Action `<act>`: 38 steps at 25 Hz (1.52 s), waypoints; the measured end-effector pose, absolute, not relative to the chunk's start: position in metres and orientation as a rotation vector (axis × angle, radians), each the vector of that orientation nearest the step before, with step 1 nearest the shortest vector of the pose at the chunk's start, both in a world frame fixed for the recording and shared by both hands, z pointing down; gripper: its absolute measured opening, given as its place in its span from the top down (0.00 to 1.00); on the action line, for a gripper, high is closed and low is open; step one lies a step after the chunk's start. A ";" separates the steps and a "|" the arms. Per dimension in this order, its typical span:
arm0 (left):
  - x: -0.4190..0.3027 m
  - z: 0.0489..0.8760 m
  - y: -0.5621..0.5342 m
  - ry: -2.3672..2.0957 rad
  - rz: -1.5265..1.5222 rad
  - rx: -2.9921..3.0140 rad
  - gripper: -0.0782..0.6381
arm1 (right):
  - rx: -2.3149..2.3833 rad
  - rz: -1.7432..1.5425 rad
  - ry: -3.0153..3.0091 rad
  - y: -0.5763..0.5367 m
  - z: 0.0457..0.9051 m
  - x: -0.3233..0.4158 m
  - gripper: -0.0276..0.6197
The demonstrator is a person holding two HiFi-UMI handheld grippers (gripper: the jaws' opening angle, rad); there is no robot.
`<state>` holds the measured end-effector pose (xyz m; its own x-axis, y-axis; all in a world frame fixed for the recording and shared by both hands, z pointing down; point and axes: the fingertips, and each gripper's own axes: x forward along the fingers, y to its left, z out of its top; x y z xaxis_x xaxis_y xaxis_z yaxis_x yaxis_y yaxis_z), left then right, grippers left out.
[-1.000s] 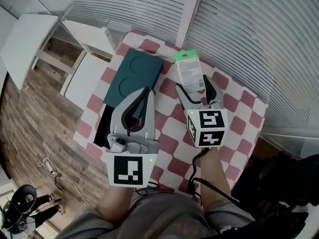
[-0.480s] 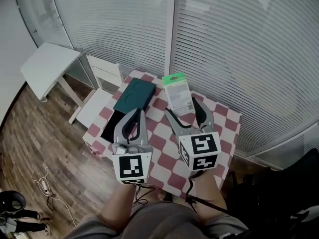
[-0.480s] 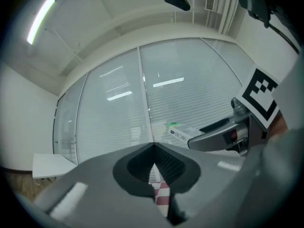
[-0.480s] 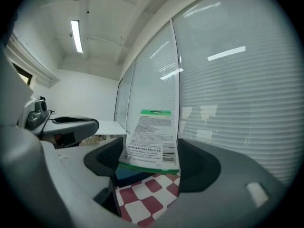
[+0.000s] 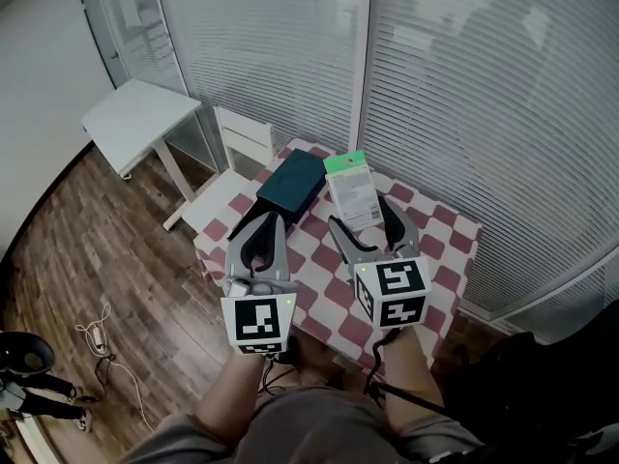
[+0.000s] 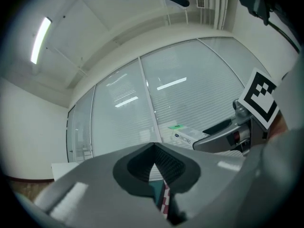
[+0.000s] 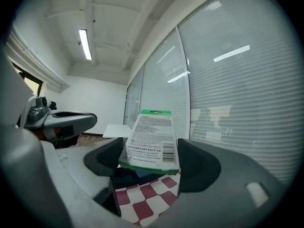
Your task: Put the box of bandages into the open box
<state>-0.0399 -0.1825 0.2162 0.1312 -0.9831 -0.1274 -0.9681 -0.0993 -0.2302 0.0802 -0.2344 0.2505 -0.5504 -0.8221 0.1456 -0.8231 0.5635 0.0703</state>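
The box of bandages (image 5: 350, 189), white with a green top end, is up in the air over the checkered table (image 5: 430, 249). My right gripper (image 5: 361, 216) is shut on it; in the right gripper view the box of bandages (image 7: 149, 140) fills the gap between both pads. A dark teal box lid (image 5: 292, 182) lies on the table's far left part. The open black part beside it is mostly hidden behind my left gripper (image 5: 271, 223). That gripper is shut with nothing in it, its tips meeting in the left gripper view (image 6: 154, 148).
A white chair (image 5: 232, 158) stands against the table's left side, with a white side table (image 5: 143, 114) farther left. Slatted blinds (image 5: 455, 75) run behind the table. A cable (image 5: 102, 341) lies on the wooden floor at lower left.
The head view has drawn back and up, so the table and both grippers look smaller. The right gripper still holds the bandage box; the left stays shut.
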 end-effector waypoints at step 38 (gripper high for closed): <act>-0.259 0.352 -0.285 1.756 -0.200 -2.615 0.89 | 1.493 0.550 -2.159 -0.299 0.505 -0.150 0.36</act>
